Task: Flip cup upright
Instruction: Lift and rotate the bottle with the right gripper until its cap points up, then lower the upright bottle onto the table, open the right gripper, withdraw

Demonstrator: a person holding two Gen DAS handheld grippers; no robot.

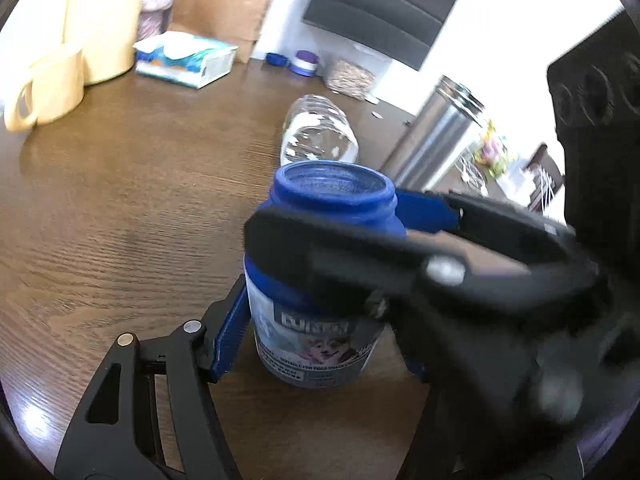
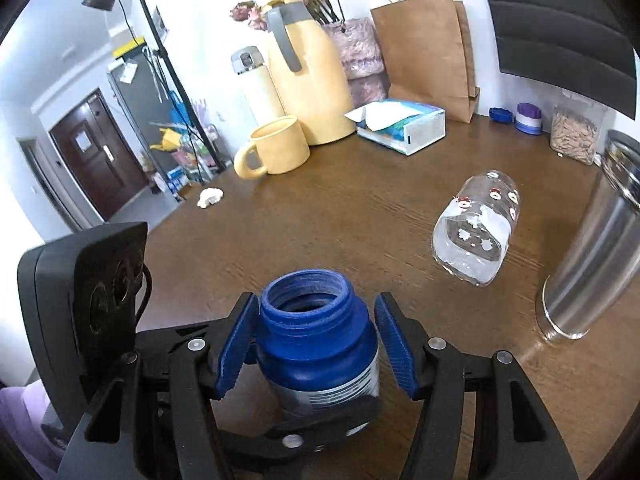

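Observation:
A blue jar (image 1: 320,280) (image 2: 316,344) with a printed label stands upright on the brown table (image 1: 120,220), its mouth open to the top. My left gripper (image 1: 316,332) is low around its body and shut on it, with one blue pad (image 1: 230,332) against its side; the other pad is mostly hidden. My right gripper (image 2: 316,346) straddles the jar's shoulder with its pads (image 2: 394,350) close on either side and a slim gap showing. A clear glass cup (image 2: 476,232) (image 1: 318,132) lies on its side further back.
A steel tumbler (image 2: 588,248) stands at the right. At the back are a yellow mug (image 2: 276,148), a yellow jug (image 2: 308,76), a tissue pack (image 2: 400,124), a paper bag (image 2: 428,56) and a snack jar (image 2: 574,132). The table's left edge (image 2: 176,208) drops to the floor.

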